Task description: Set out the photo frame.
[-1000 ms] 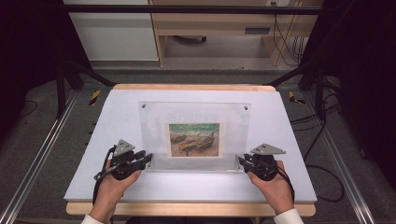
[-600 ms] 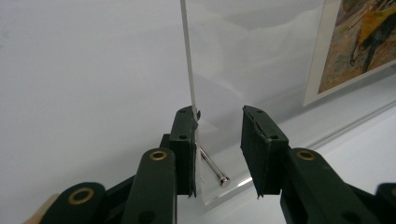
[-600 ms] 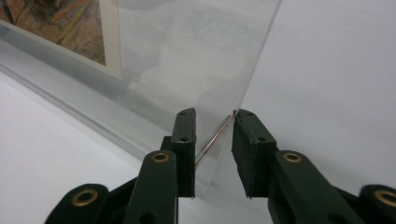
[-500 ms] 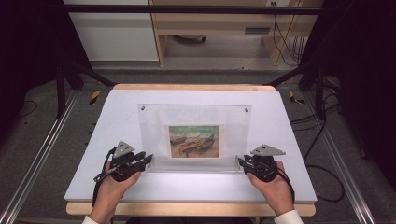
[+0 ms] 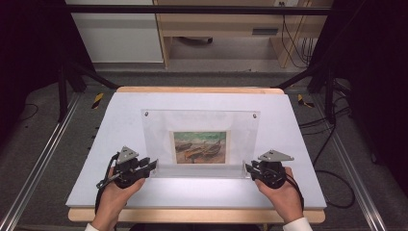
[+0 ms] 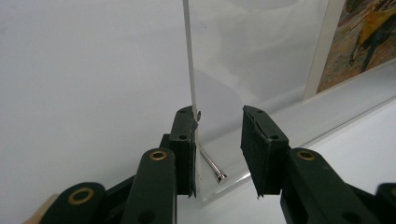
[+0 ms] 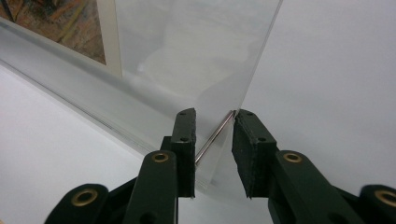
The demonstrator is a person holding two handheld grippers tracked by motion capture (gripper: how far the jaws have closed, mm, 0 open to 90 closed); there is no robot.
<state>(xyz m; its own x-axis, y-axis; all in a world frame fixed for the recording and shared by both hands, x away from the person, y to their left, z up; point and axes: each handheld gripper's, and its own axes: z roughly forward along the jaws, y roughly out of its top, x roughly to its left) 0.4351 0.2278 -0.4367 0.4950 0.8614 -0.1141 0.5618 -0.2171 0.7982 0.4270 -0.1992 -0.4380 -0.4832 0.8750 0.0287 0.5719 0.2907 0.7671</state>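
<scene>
L gripper [image 6: 217, 154]: jaws part-open, narrow gap, straddling the lower-left corner of the clear acrylic frame [image 5: 200, 139]. Left pad [image 6: 183, 149] touches the panel edge, right pad stands off, so not clamped yet. Small metal pin [image 6: 210, 164] sits in the gap, going through the acrylic base.

R gripper [image 7: 214, 154]: same setup, jaws narrow-open astride the lower-right corner. A pin [image 7: 215, 137] runs diagonally between the pads; right pad [image 7: 250, 144] is at the panel edge, left one is clear of it. Holding nothing.

Key relation: the frame lies dead ahead of both tips, centre of the high view, long axis running left-right across the pic, one gripper [image 5: 144, 166] at each end [image 5: 250, 169]. Both about equally near, symmetric. Looks like a two-hand pinch on the bottom corners, so closing should be in sync or the panel skews, imo.

Boat painting print [image 5: 199, 147] sits mid-frame inside the acrylic, away from the pads. White table mat [image 5: 115, 120] underneath, nothing else on it. Only obstruction: the pins could foul the pads on closing.
</scene>
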